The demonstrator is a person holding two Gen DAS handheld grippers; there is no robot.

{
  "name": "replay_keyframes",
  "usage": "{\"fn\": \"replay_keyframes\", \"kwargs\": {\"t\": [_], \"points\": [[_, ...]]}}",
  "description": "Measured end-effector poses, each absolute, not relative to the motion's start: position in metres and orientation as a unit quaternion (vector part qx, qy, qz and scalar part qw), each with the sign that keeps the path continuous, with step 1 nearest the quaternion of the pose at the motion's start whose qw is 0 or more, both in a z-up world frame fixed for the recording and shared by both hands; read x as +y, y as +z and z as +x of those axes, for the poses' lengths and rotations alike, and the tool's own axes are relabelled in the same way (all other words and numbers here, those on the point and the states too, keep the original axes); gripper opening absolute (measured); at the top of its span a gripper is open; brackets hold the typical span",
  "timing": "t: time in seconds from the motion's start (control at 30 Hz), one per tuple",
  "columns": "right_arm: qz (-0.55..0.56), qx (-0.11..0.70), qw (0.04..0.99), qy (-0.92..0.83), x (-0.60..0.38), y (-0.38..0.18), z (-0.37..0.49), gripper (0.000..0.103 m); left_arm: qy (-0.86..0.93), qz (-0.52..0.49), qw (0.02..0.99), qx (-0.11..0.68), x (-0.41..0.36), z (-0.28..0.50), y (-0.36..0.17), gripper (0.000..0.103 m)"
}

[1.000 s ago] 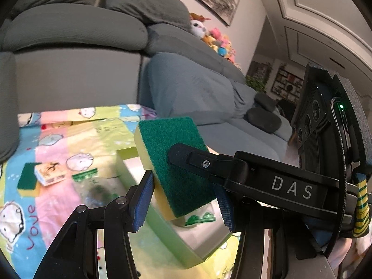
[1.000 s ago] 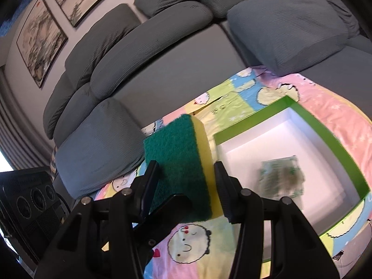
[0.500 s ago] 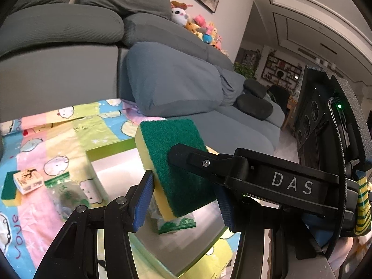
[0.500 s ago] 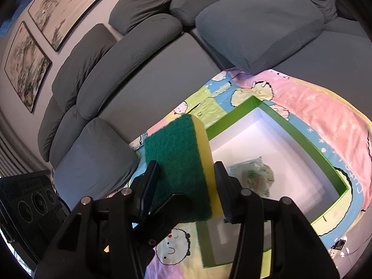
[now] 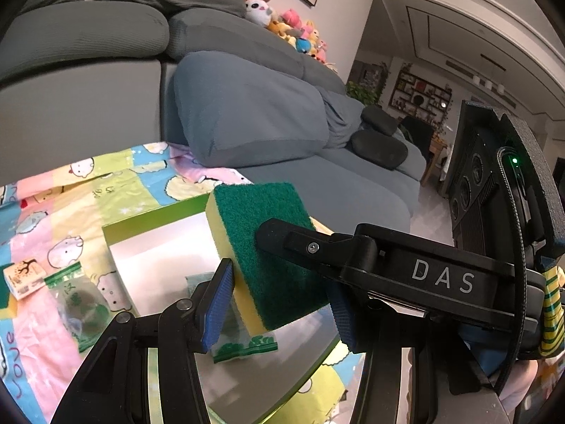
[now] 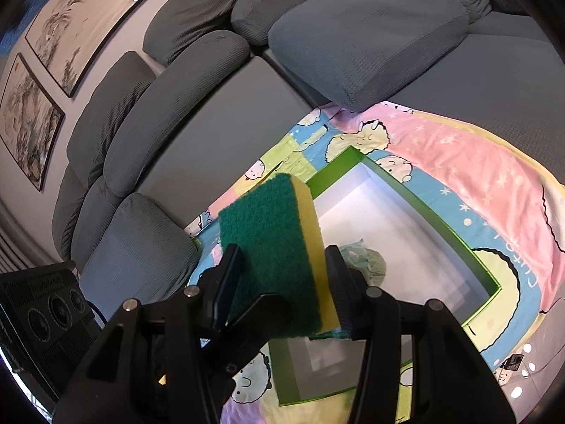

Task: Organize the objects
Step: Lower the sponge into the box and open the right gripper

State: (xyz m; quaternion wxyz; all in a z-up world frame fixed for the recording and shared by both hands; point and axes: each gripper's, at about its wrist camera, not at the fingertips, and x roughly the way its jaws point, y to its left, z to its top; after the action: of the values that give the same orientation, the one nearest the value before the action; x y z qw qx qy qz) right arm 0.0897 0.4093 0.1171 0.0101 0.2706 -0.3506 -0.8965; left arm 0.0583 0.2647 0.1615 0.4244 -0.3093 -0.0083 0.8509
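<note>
A green-and-yellow sponge (image 5: 268,247) is held between both grippers above the green-rimmed white box (image 5: 141,222). In the left wrist view the left gripper (image 5: 279,304) has its blue pads on the sponge, and a finger (image 5: 317,247) of the other gripper crosses its green face. In the right wrist view the right gripper (image 6: 286,282) is shut on the same sponge (image 6: 272,243) over the box (image 6: 455,236). A zip bag (image 6: 367,261) lies inside the box; it also shows in the left wrist view (image 5: 243,342).
The box sits on a pastel cartoon blanket (image 5: 70,205) spread on a grey sofa (image 5: 247,120). Left of the box lie another zip bag (image 5: 81,304) and a small paper-wrapped block (image 5: 24,277). A black speaker cabinet (image 5: 494,162) stands at the right.
Both grippers have carried the sponge from beside the box to over its inside. The box and the bag in it now sit right beneath the sponge.
</note>
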Motion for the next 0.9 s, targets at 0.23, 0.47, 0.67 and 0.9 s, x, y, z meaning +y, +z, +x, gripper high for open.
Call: {"fn": "replay_keyframes", "kwargs": {"t": [0.23,0.47,0.67,0.9], "points": [[0.274,-0.358,-0.003,-0.892,0.42,0.111,0.093,0.049,0.844,-0.317,0.433,-0.004,0.278,0.056,0.157,0.052],[0.278,-0.362,-0.012,-0.89,0.428,0.107,0.093,0.049,0.841,-0.318,0.437,0.0,0.286,0.057,0.154,0.052],[0.28,-0.368,-0.017,-0.886,0.435,0.103,0.094,0.049,0.838,-0.323,0.439,0.003,0.293,0.057,0.151,0.052],[0.282,-0.368,-0.021,-0.886,0.439,0.102,0.096,0.049,0.835,-0.324,0.444,0.002,0.298,0.056,0.149,0.052]]}}
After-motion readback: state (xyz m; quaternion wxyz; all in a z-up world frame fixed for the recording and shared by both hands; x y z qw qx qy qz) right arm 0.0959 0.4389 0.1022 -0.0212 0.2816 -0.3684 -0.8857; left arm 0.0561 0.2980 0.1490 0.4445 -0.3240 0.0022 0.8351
